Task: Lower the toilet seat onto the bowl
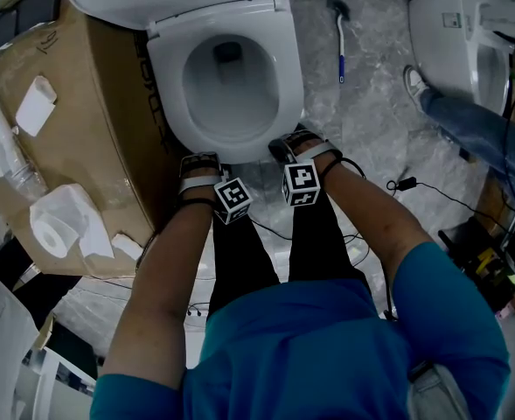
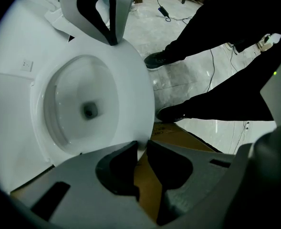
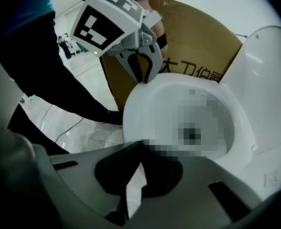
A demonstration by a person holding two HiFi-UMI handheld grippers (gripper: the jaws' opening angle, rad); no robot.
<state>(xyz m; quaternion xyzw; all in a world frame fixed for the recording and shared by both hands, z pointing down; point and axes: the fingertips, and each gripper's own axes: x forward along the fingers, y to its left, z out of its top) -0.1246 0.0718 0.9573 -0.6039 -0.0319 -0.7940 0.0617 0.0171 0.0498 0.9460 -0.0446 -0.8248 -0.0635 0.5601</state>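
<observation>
The toilet seat [image 1: 165,86] is down on the bowl, at 12 o'clock from the person. Both grippers are at its front edge, at 6 o'clock on the seat. The left gripper [image 1: 198,164] is pinching the thin edge of the seat. The right gripper [image 1: 285,147] is squeezed tight right at the edge, but I cannot tell if the seat is in its grip. A big brown box [image 1: 91,103] stands close at 9 o'clock, touching the toilet, with a paper roll [image 1: 56,226] on top. A brush [image 1: 342,46] lies on the floor at 1 o'clock. Another toilet [image 1: 449,33] is at 2 o'clock, with somebody's leg [image 1: 471,129] beside it. Black wires [image 1: 441,195] lie at 3 o'clock.
</observation>
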